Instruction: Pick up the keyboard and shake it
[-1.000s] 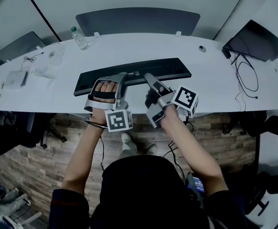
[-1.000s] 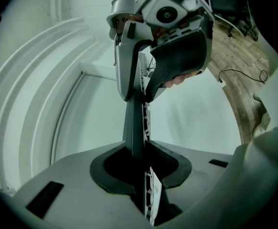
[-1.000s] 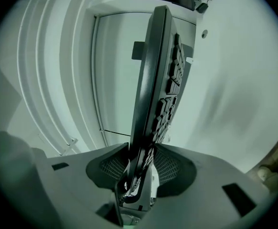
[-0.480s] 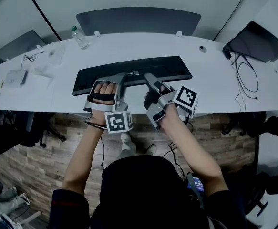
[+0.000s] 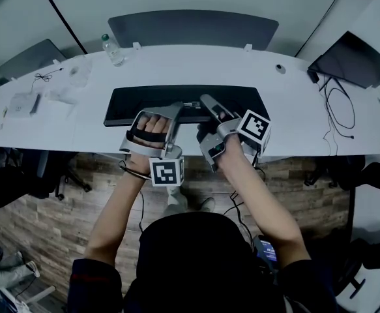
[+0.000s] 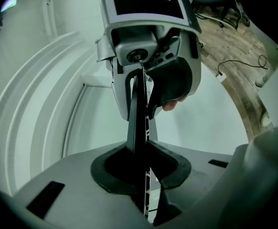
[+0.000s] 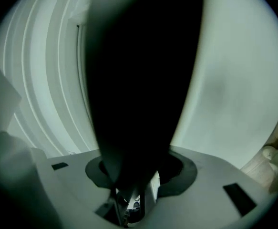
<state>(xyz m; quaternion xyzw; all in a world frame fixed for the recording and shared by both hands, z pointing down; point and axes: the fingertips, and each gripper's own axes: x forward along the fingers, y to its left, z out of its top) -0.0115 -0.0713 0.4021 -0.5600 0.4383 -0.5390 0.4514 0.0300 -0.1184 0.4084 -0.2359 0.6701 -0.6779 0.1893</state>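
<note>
A long black keyboard point(image 5: 144, 100) hangs level above the white desk point(image 5: 294, 103), held by its near edge. My left gripper point(image 5: 176, 108) is shut on that edge left of the middle. My right gripper point(image 5: 207, 100) is shut on it just to the right. In the left gripper view the keyboard point(image 6: 139, 123) stands edge-on between the jaws of the left gripper point(image 6: 141, 168), and the right gripper point(image 6: 148, 56) clamps it further along. In the right gripper view the keyboard point(image 7: 139, 80) fills the middle as a dark slab, pinched by the right gripper point(image 7: 139, 175).
A plastic bottle point(image 5: 111, 51) stands at the desk's far left, near a small white box point(image 5: 23, 103) and a thin cable. A dark laptop point(image 5: 352, 57) and looped black cables point(image 5: 336, 109) lie at the right. A grey panel point(image 5: 193, 28) stands behind the desk.
The keyboard has swung from tilted, left end low, to level, and has shifted slightly right and away. Both grippers have moved with it and kept their hold.
</note>
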